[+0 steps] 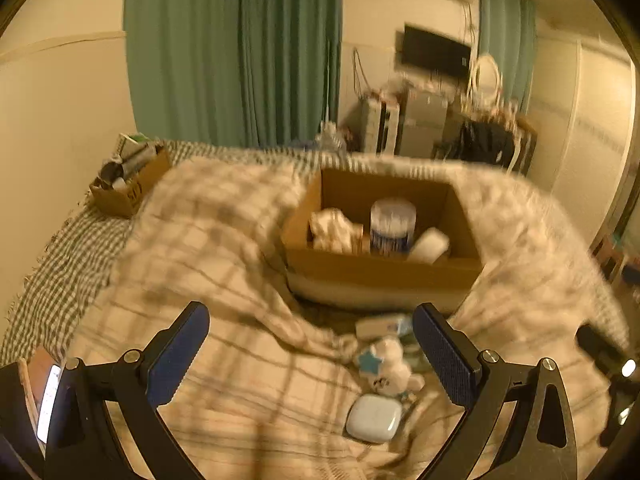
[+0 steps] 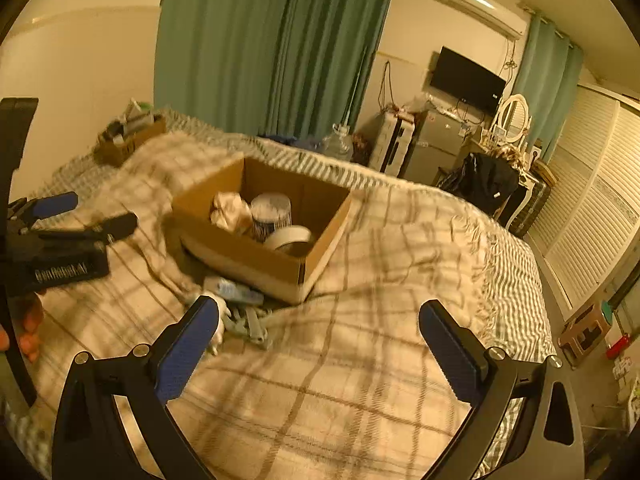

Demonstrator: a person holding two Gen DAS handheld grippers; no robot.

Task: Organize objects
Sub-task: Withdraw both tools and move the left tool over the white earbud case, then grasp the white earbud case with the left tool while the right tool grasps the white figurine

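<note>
1. The left gripper (image 1: 311, 354) hovers over the plaid blanket (image 1: 224, 248), its blue-padded fingers (image 1: 178, 354) spread wide with nothing between them. The right gripper (image 2: 320, 354) is likewise spread wide and empty, above a bare stretch of the same blanket.

2. The cardboard box (image 1: 380, 272) sits open-topped near the middle of the bed. Inside stand a cotton-swab tub (image 1: 392, 226), a crumpled white wad (image 1: 332, 230) and a tape roll (image 2: 292, 238).

3. Loose things lie in a fold of the blanket just in front of the box — a small white case (image 1: 374, 418), a white plush toy (image 1: 390, 366) with a blue star, and a flat white packet (image 1: 380, 326) touching the box's near wall.

4. Open room: the blanket left of the box and the wide patch right of it are bare. The bed's far edge runs along the green curtain (image 2: 272, 40); its right edge drops off toward the louvred doors (image 2: 592, 184).

5. A smaller box (image 1: 128, 188) crammed with items sits at the far left corner of the bed, well apart from the rest.

6. Only the left view shows the white case and the plush's star clearly — the right view hides most of that pile behind its own left finger. Only the right view shows the left gripper from the side, the bed's right edge, and a small stool (image 2: 586, 330) on the floor.
</note>
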